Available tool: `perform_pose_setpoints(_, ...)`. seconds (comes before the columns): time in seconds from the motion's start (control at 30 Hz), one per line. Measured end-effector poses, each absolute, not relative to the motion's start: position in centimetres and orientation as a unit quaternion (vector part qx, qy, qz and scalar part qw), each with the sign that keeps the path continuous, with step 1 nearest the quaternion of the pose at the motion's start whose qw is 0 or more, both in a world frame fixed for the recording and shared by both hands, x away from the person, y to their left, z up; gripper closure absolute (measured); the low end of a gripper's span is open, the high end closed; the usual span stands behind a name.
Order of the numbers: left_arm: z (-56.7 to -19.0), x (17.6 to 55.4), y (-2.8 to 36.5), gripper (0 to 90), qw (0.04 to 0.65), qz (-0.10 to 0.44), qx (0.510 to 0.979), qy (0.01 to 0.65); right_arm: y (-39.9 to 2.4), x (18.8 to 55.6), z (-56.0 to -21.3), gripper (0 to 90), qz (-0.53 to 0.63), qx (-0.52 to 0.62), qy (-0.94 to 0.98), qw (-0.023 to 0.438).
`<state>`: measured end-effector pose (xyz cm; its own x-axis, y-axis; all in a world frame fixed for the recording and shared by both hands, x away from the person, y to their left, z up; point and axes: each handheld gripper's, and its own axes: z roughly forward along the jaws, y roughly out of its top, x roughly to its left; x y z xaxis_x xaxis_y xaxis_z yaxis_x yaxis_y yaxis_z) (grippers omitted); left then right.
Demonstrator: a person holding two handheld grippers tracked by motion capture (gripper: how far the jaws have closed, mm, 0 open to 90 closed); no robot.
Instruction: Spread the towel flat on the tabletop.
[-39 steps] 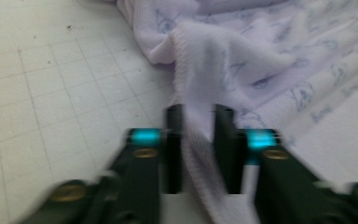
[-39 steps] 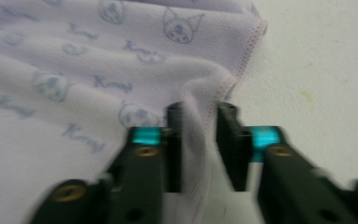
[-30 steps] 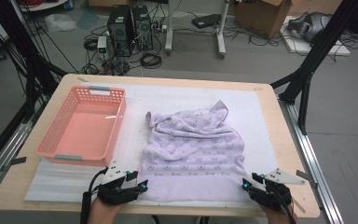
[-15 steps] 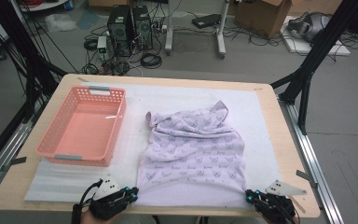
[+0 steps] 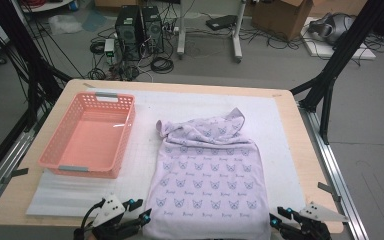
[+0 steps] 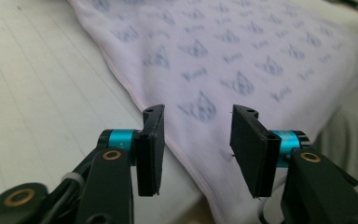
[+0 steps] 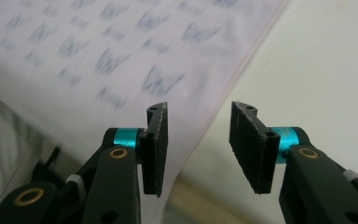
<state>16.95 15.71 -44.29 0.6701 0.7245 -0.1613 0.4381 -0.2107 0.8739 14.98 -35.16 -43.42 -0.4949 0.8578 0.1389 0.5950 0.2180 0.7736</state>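
High view, lilac garment point(image 5: 207, 175) spread flat, small cat-face print, hood bunched

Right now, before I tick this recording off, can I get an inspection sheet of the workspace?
Surface: wooden table under a white gridded mat.
Job's things: lilac cat-print garment spread flat, its near hem at the table's front edge.
Clutter: empty pink plastic basket left of the garment.
Grippers: left gripper and right gripper at the garment's near corners; jaws have just been opening, cloth below them, nothing pinched.
Cables: tangled leads on the floor beyond the table.
Surroundings: black computer towers, cardboard box, black frame struts.
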Motion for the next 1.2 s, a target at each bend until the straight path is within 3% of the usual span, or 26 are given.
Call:
perform_pose_setpoints(0.13, -45.0, 20.0, 15.5, 49.2, 0.487, 0.136, 0.761, 0.405, -34.5, 17.3, -43.4, 56.2, 0.398, 0.487, 0.755, 0.187)
perform_pose_setpoints(0.3, -45.8, 22.0, 13.8, 46.0, 0.466, 0.126, 0.770, 0.417, -33.1, 19.8, -44.7, 56.0, 0.372, 0.493, 0.767, 0.174)
perform_pose_setpoints(0.37, -45.8, 21.7, 13.3, 54.6, 0.449, 0.153, 0.784, 0.401, -32.7, 19.9, -44.8, 70.2, 0.363, 0.485, 0.772, 0.192)
perform_pose_setpoints(0.4, -45.8, 21.4, 13.3, 66.9, 0.442, 0.167, 0.791, 0.389, -32.7, 19.8, -44.8, 85.7, 0.363, 0.484, 0.773, 0.191)
perform_pose_setpoints(0.43, -45.8, 21.3, 13.4, 80.1, 0.447, 0.151, 0.792, 0.389, -32.8, 19.7, -44.8, 86.8, 0.367, 0.480, 0.776, 0.182)
perform_pose_setpoints(0.47, -45.7, 21.1, 13.5, 85.5, 0.447, 0.148, 0.791, 0.391, -32.7, 19.6, -44.8, 87.2, 0.364, 0.480, 0.777, 0.185)
perform_pose_setpoints(0.87, -45.3, 15.6, 15.1, 86.2, 0.441, 0.130, 0.810, 0.365, -33.9, 15.2, -44.4, 87.9, 0.370, 0.446, 0.801, 0.152)
perform_pose_setpoints(0.93, -45.6, 15.0, 15.0, 82.3, 0.448, 0.142, 0.807, 0.358, -33.9, 14.6, -44.5, 87.2, 0.372, 0.446, 0.803, 0.139)
perform_pose_setpoints(0.97, -45.6, 15.3, 14.9, 72.7, 0.455, 0.147, 0.801, 0.361, -33.8, 14.5, -44.5, 84.4, 0.374, 0.445, 0.802, 0.138)
perform_pose_setpoints(1.03, -45.1, 16.5, 14.8, 59.1, 0.469, 0.148, 0.785, 0.377, -33.7, 14.9, -44.2, 68.1, 0.381, 0.451, 0.794, 0.146)
perform_pose_setpoints(1.07, -44.8, 17.2, 14.7, 55.1, 0.477, 0.154, 0.776, 0.383, -33.6, 15.4, -43.9, 64.9, 0.388, 0.459, 0.784, 0.155)
perform_pose_setpoints(1.2, -44.5, 20.4, 14.2, 48.9, 0.469, 0.164, 0.769, 0.403, -33.3, 17.8, -43.9, 58.4, 0.383, 0.478, 0.768, 0.186)
